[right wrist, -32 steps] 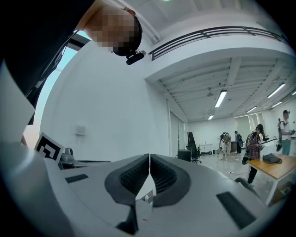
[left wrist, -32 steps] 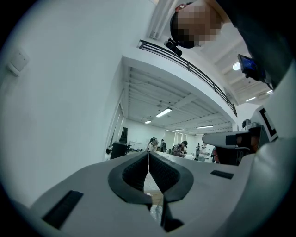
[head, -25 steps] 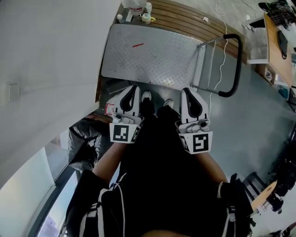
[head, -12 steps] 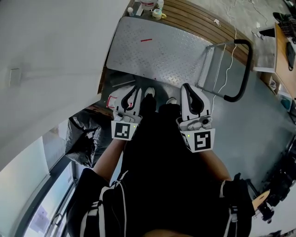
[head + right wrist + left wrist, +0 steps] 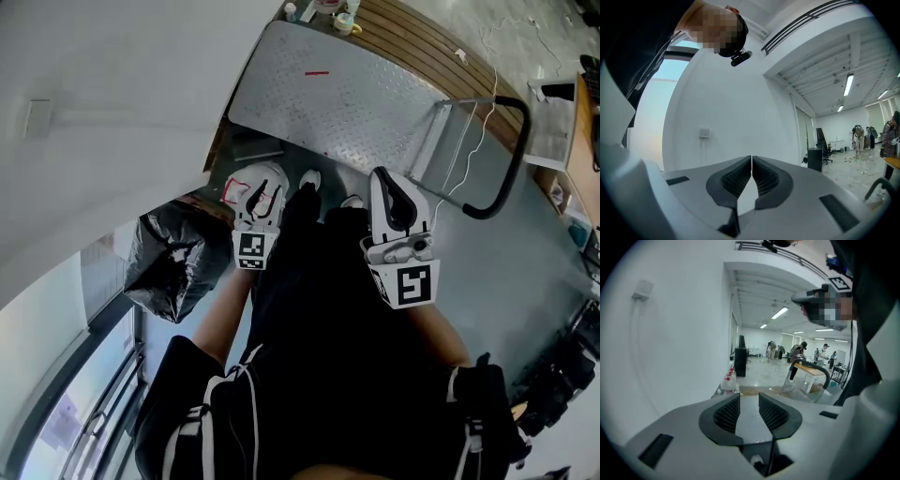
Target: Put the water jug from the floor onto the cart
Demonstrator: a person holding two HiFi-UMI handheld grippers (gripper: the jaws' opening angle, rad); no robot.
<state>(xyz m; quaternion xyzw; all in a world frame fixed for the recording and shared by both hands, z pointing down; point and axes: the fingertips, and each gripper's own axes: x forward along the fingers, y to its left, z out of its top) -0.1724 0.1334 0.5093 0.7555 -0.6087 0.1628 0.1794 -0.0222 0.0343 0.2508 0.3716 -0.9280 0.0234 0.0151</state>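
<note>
Left claw [image 5: 262, 180] has dropped toward the floor and its jaws have just been opening; they stand apart with nothing between them; right claw [image 5: 382, 176] has barely shifted, jaws together, empty. Jug [image 5: 232, 190], I think the pale thing with red trim, sits on the floor at 10 o'clock, just off the cart [image 5: 347, 103] near edge; black bag [image 5: 173, 258] at 9 o'clock. Your risks: one-claw lift slips under the weight; jaws snag the bag; cart rolls on contact. No readable writing; only square markers.
</note>
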